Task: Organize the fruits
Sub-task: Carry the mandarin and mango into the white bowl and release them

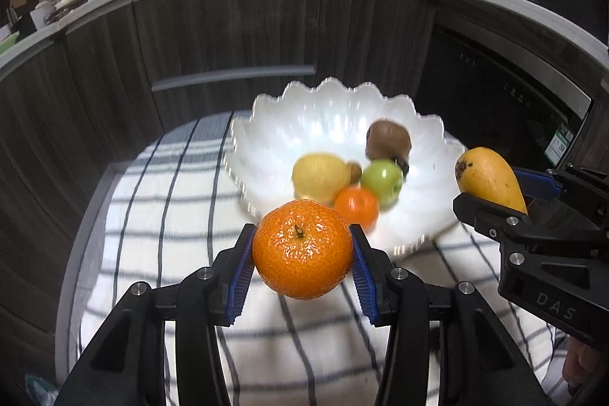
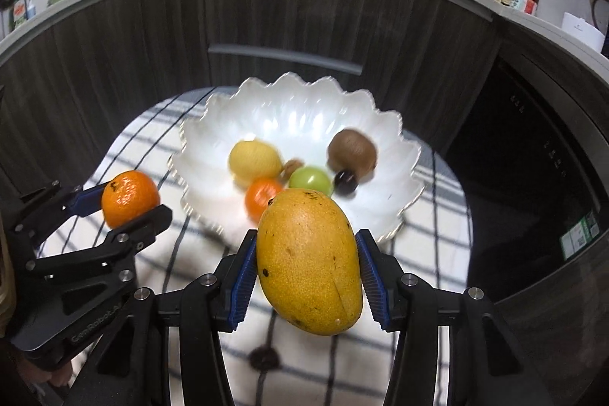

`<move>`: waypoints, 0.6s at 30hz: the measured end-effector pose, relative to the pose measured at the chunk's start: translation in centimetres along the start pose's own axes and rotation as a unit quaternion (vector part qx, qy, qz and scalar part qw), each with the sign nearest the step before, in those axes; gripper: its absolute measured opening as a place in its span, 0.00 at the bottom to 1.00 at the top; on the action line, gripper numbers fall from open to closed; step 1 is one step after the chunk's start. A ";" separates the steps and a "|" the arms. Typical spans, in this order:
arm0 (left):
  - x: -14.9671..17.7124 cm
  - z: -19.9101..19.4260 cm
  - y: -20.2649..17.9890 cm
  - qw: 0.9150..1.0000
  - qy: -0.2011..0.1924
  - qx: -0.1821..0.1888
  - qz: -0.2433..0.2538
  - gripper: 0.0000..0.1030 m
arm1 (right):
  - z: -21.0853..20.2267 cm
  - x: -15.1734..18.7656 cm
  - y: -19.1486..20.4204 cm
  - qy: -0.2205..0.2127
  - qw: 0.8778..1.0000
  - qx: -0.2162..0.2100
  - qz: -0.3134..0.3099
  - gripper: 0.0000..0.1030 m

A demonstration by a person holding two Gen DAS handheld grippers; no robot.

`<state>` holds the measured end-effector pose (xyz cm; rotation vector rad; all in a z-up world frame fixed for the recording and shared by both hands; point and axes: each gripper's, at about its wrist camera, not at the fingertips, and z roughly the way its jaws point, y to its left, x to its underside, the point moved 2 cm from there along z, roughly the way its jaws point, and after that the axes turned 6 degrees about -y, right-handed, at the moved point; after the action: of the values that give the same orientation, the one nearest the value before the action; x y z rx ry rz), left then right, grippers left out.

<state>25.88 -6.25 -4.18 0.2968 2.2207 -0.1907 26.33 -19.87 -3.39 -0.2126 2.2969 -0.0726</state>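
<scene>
L gripper (image 1: 302,253) clamps mandarin (image 1: 302,248), R gripper (image 2: 306,263) clamps mango (image 2: 309,263), both near bowl (image 2: 380,215); mango heavy, may slip & knock fruit inside

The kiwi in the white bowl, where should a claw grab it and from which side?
Take the kiwi across its narrower middle, coming down from above. It lies on its side at the right of the bowl, with a small dark fruit and the green apple close on the near side, so a straight frontal approach looks crowded. Both claws hold fruit now.
</scene>
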 end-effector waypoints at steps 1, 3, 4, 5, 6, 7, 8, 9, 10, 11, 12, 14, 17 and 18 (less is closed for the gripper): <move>-0.4 0.3 0.0 1.000 -0.003 0.001 0.002 0.45 | 0.1 -0.3 -0.2 0.000 1.000 0.001 0.002 0.49; -1.7 1.1 -0.2 1.000 -0.010 0.004 0.005 0.45 | 0.9 -1.2 -0.9 -0.001 1.000 0.003 0.010 0.49; -2.3 1.6 -0.2 1.000 -0.013 0.002 0.007 0.45 | 1.2 -1.5 -1.1 -0.001 1.000 0.004 0.013 0.49; -2.8 2.1 -0.1 1.000 -0.015 0.001 0.007 0.45 | 1.5 -1.7 -1.3 -0.001 1.000 0.005 0.015 0.49; -3.4 2.8 0.0 1.000 -0.016 0.001 0.007 0.45 | 2.2 -2.2 -1.7 0.001 1.000 0.009 0.019 0.49; -3.8 3.4 0.1 1.000 -0.017 -0.001 0.008 0.45 | 2.7 -2.5 -1.9 0.004 1.000 0.010 0.024 0.49; -4.1 3.9 0.2 1.000 -0.018 -0.004 0.009 0.45 | 3.3 -2.8 -2.2 0.007 0.999 0.011 0.031 0.49; -4.5 4.4 0.2 1.000 -0.018 -0.005 0.009 0.45 | 3.9 -3.0 -2.5 0.010 0.999 0.012 0.038 0.49; -5.0 5.3 0.5 1.000 -0.017 -0.007 0.011 0.45 | 4.5 -3.3 -2.7 0.014 0.999 0.014 0.044 0.49; -5.3 5.8 0.7 1.000 -0.015 -0.010 0.011 0.45 | 4.9 -3.5 -2.8 0.016 0.999 0.016 0.048 0.49; -5.7 6.5 1.0 1.000 -0.013 -0.012 0.011 0.45 | 5.9 -3.9 -3.1 0.021 0.998 0.019 0.057 0.49; -6.6 8.1 1.6 1.000 -0.007 -0.014 0.010 0.45 | 7.3 -4.6 -3.2 0.025 0.997 0.021 0.064 0.49; -7.4 9.9 2.2 1.000 -0.003 -0.017 0.010 0.45 | 9.1 -5.5 -3.3 0.032 0.997 0.022 0.069 0.49; -7.6 10.4 2.3 1.000 -0.001 -0.016 0.009 0.45 | 9.9 -5.8 -3.3 0.035 0.997 0.021 0.070 0.49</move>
<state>38.87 -7.64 -4.64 0.2992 2.2163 -0.1446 37.93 -21.97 -5.37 -0.0280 2.3702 -0.0586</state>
